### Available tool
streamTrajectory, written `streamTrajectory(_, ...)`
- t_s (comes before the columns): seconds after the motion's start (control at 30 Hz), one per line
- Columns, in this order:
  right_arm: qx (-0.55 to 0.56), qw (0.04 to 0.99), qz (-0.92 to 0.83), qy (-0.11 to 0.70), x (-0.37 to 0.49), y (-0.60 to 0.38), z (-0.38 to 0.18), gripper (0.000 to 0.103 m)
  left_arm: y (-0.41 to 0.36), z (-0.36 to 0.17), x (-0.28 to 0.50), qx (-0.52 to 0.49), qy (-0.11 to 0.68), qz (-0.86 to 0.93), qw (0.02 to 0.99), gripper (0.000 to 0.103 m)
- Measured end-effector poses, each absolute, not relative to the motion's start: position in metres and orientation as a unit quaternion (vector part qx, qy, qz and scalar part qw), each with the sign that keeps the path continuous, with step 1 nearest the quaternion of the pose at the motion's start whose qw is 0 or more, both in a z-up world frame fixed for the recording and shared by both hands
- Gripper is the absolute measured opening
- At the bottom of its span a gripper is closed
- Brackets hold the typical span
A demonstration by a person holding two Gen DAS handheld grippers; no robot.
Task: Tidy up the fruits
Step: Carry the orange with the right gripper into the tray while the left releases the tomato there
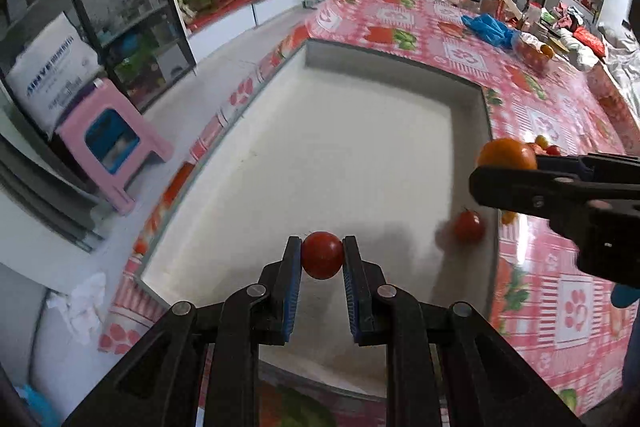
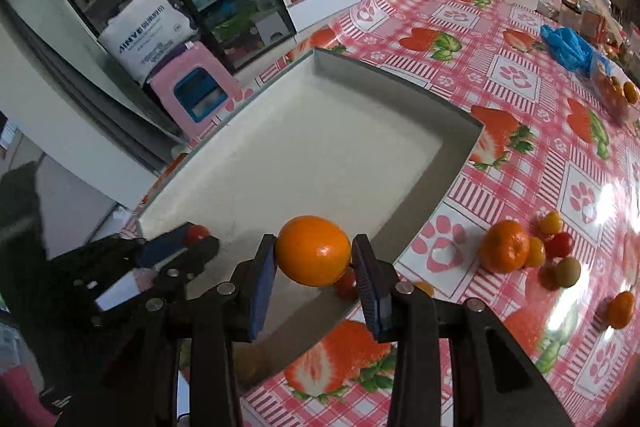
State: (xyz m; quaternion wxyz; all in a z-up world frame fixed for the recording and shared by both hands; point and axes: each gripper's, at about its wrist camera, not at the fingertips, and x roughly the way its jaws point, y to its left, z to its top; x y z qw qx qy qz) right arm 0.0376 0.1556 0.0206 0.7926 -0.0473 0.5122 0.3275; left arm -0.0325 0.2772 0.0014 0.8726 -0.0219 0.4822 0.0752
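Fruit in both grippers above a shallow white tray (image 1: 468, 99) set on a red-and-pink strawberry-print tablecloth (image 1: 560, 291). At six o'clock in the left wrist view, the left gripper (image 1: 322, 255) is clamped on a small red tomato (image 1: 321, 254), its blue-padded fingers (image 1: 294, 267) pressing either side of the fruit over the tray's near end. A second red tomato (image 1: 468, 226) lies on the tray floor toward four o'clock, close against the right wall.

At three o'clock in the same view, the right gripper (image 1: 504, 163) reaches in from the frame edge, closed around an orange (image 1: 506, 154) just at the tray's right rim. The right wrist view shows the grip head-on: the orange (image 2: 313, 250) sits squeezed between the two pads at six o'clock, over the tray's near corner, with the left gripper (image 2: 196, 237) and its tomato (image 2: 196, 233) at eight o'clock.

Loose fruit waits on the cloth at three to four o'clock in the right wrist view: a mandarin (image 2: 505, 246), beside it several small yellow, red and green-brown fruits (image 2: 558, 255), and another orange piece (image 2: 621, 309) farther right. A crumpled blue plastic bag (image 2: 566, 47) lies at two o'clock; a pink stool (image 2: 192, 87) stands on the floor at ten o'clock.
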Motion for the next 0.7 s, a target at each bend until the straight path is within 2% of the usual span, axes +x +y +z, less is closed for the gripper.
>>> streamTrajectory(0.47,-0.090,0.771,0.319,0.544,0.050,0.186,-0.007,0.042,0.292,-0.018,-0.036,-0.044,0.496,0.088,0.863,0.021)
streamTrajectory(0.57,-0.091,0.771,0.317,0.545,0.053,0.186,-0.006,0.054,0.289,-0.020,-0.036,-0.040,0.492,0.087,0.865,0.022)
streamTrajectory(0.63,-0.089,0.772,0.320,0.542,0.053,0.185,-0.003,0.070,0.284,-0.020,-0.036,-0.029,0.493,0.084,0.865,0.035)
streamTrajectory(0.7,-0.090,0.777,0.320,0.534,0.053,0.185,0.003,0.080,0.280,-0.017,-0.039,-0.017,0.483,0.093,0.871,0.094)
